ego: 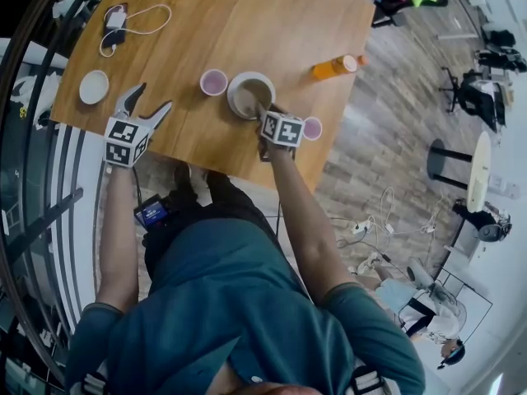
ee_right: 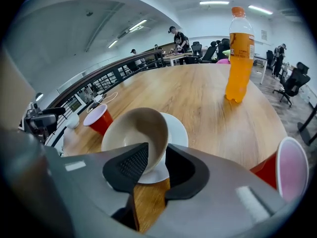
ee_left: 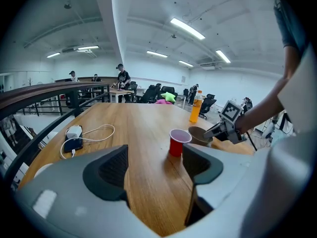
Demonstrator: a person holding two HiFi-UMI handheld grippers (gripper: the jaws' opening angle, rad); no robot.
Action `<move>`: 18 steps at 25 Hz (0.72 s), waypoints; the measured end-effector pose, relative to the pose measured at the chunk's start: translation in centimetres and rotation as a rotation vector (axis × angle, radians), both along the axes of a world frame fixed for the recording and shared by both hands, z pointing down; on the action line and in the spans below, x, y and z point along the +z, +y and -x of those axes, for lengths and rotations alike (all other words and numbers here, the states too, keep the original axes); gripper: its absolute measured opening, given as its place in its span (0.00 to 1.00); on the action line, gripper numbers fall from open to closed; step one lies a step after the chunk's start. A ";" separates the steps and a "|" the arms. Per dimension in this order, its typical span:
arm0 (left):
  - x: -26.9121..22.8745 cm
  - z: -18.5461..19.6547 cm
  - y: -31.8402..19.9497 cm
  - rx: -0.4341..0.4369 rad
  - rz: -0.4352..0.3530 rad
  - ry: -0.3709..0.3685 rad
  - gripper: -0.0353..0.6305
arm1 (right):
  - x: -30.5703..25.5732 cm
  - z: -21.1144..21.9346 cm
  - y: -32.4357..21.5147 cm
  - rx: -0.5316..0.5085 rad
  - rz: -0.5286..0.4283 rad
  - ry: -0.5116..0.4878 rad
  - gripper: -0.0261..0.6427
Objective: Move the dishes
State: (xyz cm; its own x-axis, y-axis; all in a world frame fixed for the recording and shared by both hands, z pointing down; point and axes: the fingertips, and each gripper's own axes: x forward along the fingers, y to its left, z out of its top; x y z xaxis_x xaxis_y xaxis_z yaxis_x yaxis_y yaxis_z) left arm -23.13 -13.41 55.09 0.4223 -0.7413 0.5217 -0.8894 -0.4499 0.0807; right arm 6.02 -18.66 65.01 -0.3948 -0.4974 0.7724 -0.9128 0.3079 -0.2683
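A beige bowl [ee_right: 136, 133] sits tilted on a white plate [ee_right: 177, 125] near the table's front edge, and shows in the head view as the bowl [ego: 247, 97]. My right gripper [ee_right: 154, 155] is shut on the bowl's near rim, one jaw inside and one outside. In the head view the right gripper [ego: 268, 115] is just in front of the bowl. My left gripper [ego: 142, 107] hovers open over the table's left part with nothing between its fingers. A small white dish [ego: 93, 86] lies to its left. In the left gripper view the left gripper [ee_left: 154, 157] faces a red cup [ee_left: 178, 142].
A red cup [ego: 213, 81] stands left of the bowl and another red cup [ego: 313, 127] stands right of my right gripper. An orange bottle [ego: 336, 67] stands further right. A phone with a white charger cable [ego: 115, 25] lies at the far left. The table edge [ego: 206, 167] runs close to me.
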 end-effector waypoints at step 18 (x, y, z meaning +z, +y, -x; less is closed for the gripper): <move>0.3 -1.1 -1.4 0.048 0.005 0.003 0.57 | -2.6 -0.5 -1.0 0.074 0.094 -0.071 0.07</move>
State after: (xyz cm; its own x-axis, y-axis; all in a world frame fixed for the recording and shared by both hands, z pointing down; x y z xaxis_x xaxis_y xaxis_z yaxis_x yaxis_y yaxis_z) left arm -22.02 -14.86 55.34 0.4587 -0.7175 0.5242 -0.8666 -0.4916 0.0853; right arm 6.53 -19.64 62.43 -0.4153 -0.4540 0.7883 -0.9097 0.2111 -0.3577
